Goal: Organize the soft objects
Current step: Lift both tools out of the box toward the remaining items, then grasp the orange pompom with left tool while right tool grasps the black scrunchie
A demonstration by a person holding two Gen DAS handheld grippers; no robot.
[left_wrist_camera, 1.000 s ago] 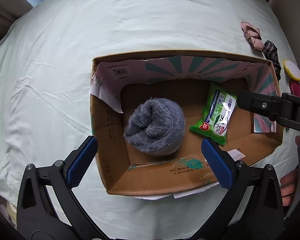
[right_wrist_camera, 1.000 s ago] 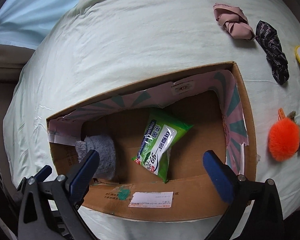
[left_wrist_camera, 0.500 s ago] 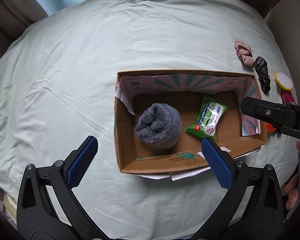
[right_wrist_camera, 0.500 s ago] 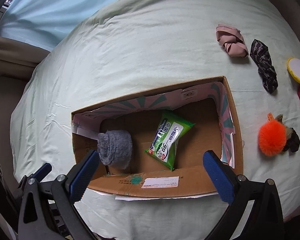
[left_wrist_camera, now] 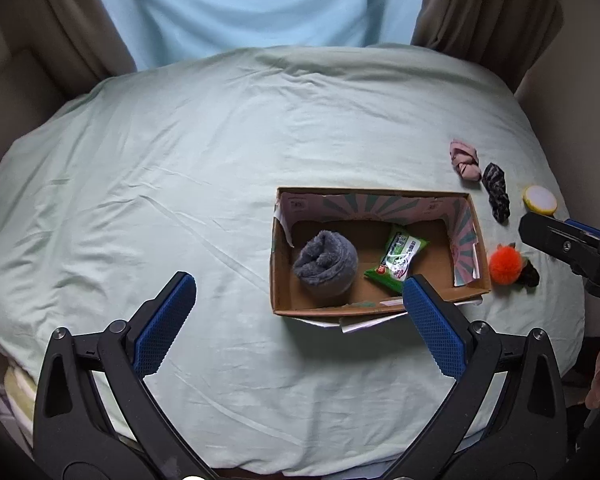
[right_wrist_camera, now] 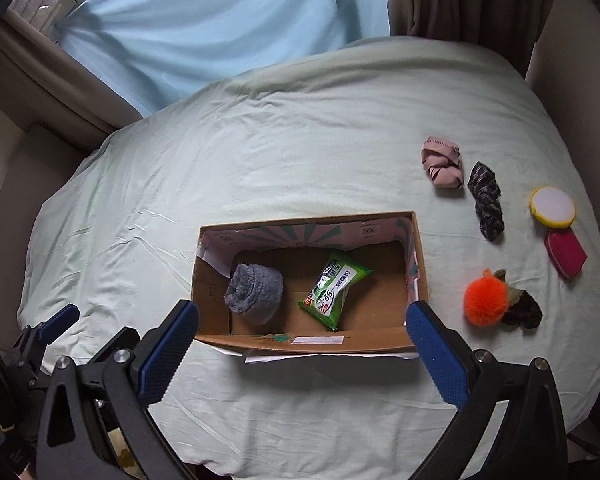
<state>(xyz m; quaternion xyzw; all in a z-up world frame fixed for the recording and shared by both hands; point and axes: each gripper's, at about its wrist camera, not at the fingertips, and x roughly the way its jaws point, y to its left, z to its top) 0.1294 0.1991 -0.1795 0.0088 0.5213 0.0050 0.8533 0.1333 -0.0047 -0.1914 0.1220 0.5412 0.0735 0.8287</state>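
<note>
An open cardboard box [left_wrist_camera: 284,280] [right_wrist_camera: 208,280] sits on the pale green bedsheet. Inside lie a grey fuzzy sock roll [left_wrist_camera: 326,262] [right_wrist_camera: 255,289] and a green wet-wipes pack [left_wrist_camera: 398,258] [right_wrist_camera: 334,288]. Right of the box lie an orange pompom [left_wrist_camera: 505,264] [right_wrist_camera: 485,301], a pink cloth bundle [left_wrist_camera: 465,159] [right_wrist_camera: 441,162] and a dark patterned scrunchie [left_wrist_camera: 496,192] [right_wrist_camera: 487,200]. My left gripper [left_wrist_camera: 300,300] is open and empty, high above the bed in front of the box. My right gripper [right_wrist_camera: 302,326] is open and empty, above the box's near wall.
A yellow-rimmed round compact [right_wrist_camera: 552,206] [left_wrist_camera: 540,200] and a dark pink pouch [right_wrist_camera: 565,253] lie at the right edge of the bed. A dark hair tie [right_wrist_camera: 522,312] lies by the pompom. Blue curtain [right_wrist_camera: 220,20] and brown drapes hang behind the bed.
Both grippers have pulled up and back from the box, so it looks smaller and the whole bed and curtains show. Both stay open. The sock roll and wipes have not moved.
</note>
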